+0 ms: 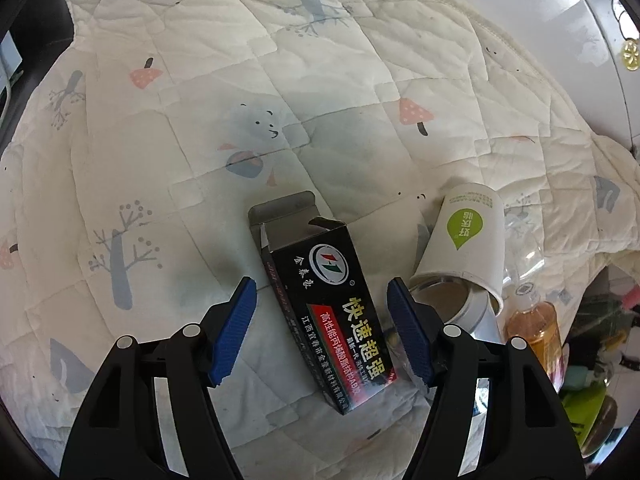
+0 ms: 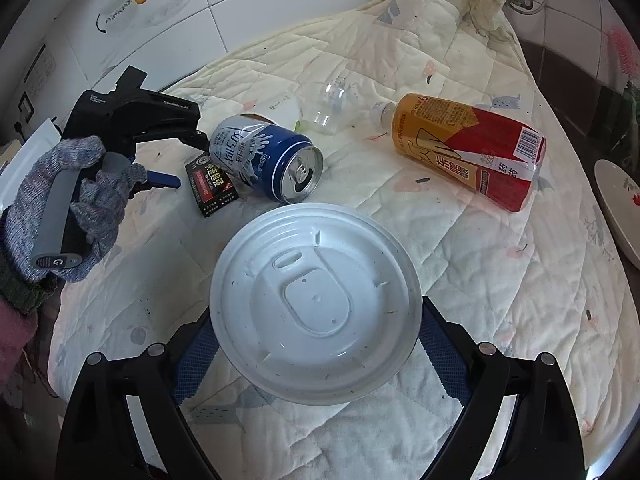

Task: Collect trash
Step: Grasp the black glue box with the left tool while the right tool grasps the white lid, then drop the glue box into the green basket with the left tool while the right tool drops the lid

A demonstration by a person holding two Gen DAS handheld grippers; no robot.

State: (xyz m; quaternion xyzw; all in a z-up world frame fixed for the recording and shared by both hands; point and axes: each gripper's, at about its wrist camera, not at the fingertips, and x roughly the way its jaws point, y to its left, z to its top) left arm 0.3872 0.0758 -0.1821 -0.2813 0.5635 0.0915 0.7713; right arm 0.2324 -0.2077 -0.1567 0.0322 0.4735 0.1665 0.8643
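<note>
Left gripper [image 1: 322, 292]: jaws spread wide, blue ribbed pads either side of a black carton [image 1: 320, 304], not touching it. Nothing held.

Black carton: small oblong box, glossy black, round red-green-white logo near the top, yellow and white Chinese lettering on a red band down the face. Far end flap open, grey inner board showing. Lies flat on the quilt [image 1: 160, 120], long axis running away from the camera, tilted a little leftward at the far end. From the right wrist it shows as a small dark box [image 2: 211, 188] tucked just beside the can.

Paper cup [image 1: 464, 240]: white, green leaf-shaped mark, on its side, mouth toward the camera, just right of the carton. A metal can's base shows at its mouth.

Can [image 2: 266, 158]: blue and white, on its side, pull-tab end facing the right wrist camera, opening already punched.

Bottle [image 2: 468, 148]: plastic, orange-yellow and red label, white cap, lying on its side, well apart from the can to the right. A clear crumpled plastic piece [image 2: 332, 108] lies between them, farther back.

Right gripper [image 2: 316, 344]: jaws set wide, closed against the rim of a white plastic lid [image 2: 316, 312], one pad on each side. Lid is round, domed, with a moulded sip tab, specked with dirt.

Gloved left hand [image 2: 72, 208] grips the left tool's grey handle.
</note>
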